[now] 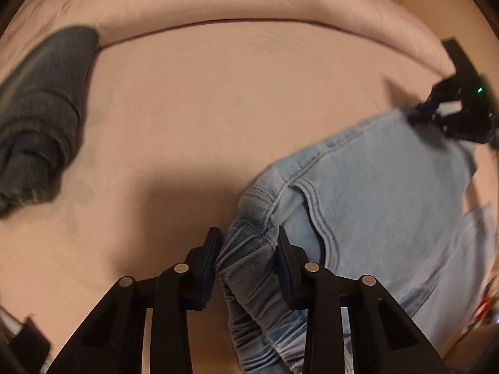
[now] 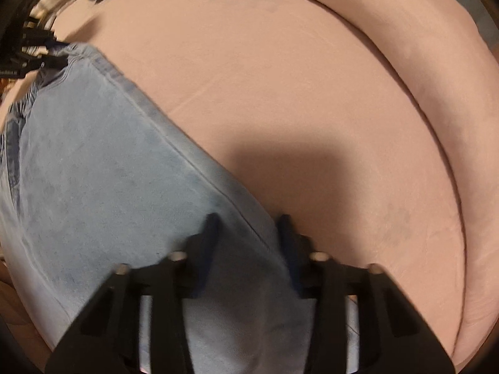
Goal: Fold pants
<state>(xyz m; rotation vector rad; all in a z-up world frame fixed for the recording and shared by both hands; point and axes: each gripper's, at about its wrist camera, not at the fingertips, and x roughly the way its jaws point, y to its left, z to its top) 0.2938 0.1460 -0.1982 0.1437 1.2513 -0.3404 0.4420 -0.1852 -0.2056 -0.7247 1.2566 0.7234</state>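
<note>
1. Light blue jeans (image 1: 389, 187) on pink bed sheet (image 1: 218, 109), right half of left wrist view, left half of right wrist view (image 2: 103, 162).
2. Left tongs (image 1: 248, 246) at near centre of own view, fingers part-closed w/ bunched waistband/seam area of denim pinched between pads; fabric fills the gap, hangs down behind fingers.
3. Right tongs (image 2: 248, 233) at near centre of own view, fingers narrowed onto jeans edge; seam runs diagonally from far left into the gap. Denim fills the gap, reads as gripped. Some motion blur.
4. Right tongs also seen in left wrist view at far right (image 1: 436, 113), tips on far edge of jeans, green LED lit on body.
5. Left tongs seen in right wrist view at far left (image 2: 46, 59), on far corner of jeans; blurred, finger detail unclear.
6. Jeans stretched between the two tongs, panel mostly flat, pocket stitching visible near left tongs.
7. Dark grey-green folded garment (image 1: 37, 118) on bed at far left of left wrist view, well apart from jeans; blurred.
8. Pink pillow/duvet roll (image 1: 249, 3) along far side of bed; same roll curving down right side of right wrist view (image 2: 436, 109).
9. Tong shadows on sheet just beyond each pair of fingers.
</note>
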